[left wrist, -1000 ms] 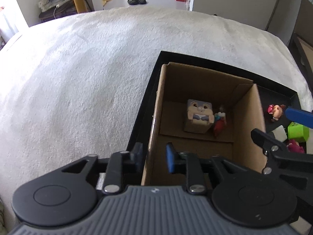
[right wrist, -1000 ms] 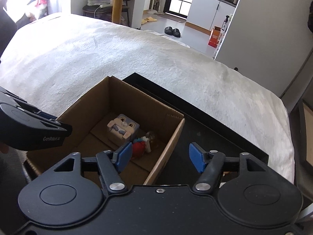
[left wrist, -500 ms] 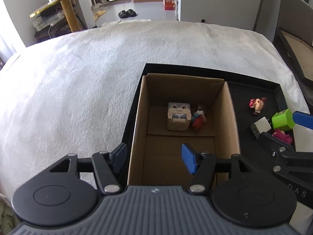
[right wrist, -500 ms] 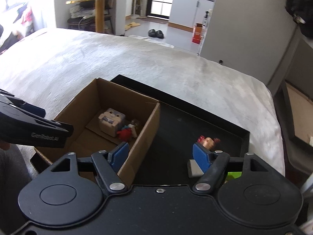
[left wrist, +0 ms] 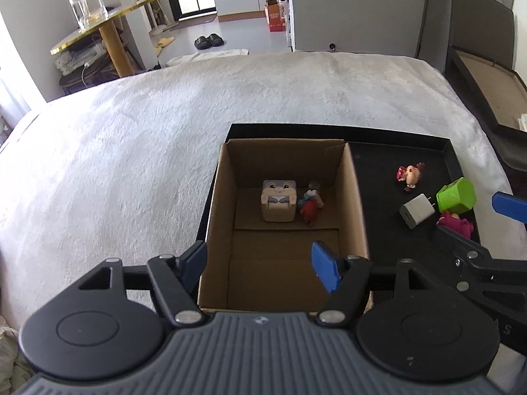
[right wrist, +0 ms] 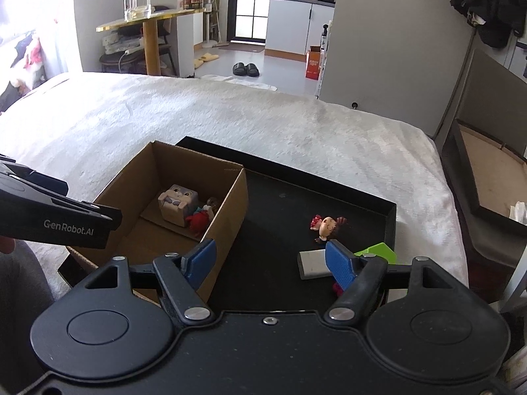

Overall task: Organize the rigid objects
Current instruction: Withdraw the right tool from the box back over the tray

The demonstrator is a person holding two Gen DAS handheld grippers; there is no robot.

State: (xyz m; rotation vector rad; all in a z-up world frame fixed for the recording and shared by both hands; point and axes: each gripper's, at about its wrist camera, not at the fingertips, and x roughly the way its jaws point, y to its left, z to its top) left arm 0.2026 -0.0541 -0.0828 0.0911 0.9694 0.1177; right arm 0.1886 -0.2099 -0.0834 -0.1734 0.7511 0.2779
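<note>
An open cardboard box (left wrist: 355, 197) (right wrist: 237, 197) stands at the left of a black tray (left wrist: 378, 164) (right wrist: 280, 204). Inside lie a grey cube toy (left wrist: 278, 200) (right wrist: 178, 202) and a small red figurine (left wrist: 309, 202) (right wrist: 197, 220). On the tray to the right lie a small doll (left wrist: 410, 174) (right wrist: 326, 225), a white charger (left wrist: 416, 210) (right wrist: 311, 265), a green block (left wrist: 456, 196) (right wrist: 378, 250) and a pink toy (left wrist: 456, 223). My left gripper (left wrist: 260, 263) is open and empty above the box's near end. My right gripper (right wrist: 271, 258) is open and empty above the tray, near the charger.
The tray lies on a white fuzzy blanket (left wrist: 131, 164) (right wrist: 230, 115) over a bed. A black-framed board (left wrist: 487, 89) (right wrist: 487, 171) leans at the right of the bed. A round table with a glass jar (left wrist: 85, 3) stands beyond the bed's far left.
Both grippers have risen and pulled back, so the box and tray look smaller and the loose toys have come into view. The left gripper's jaws have opened wider.
</note>
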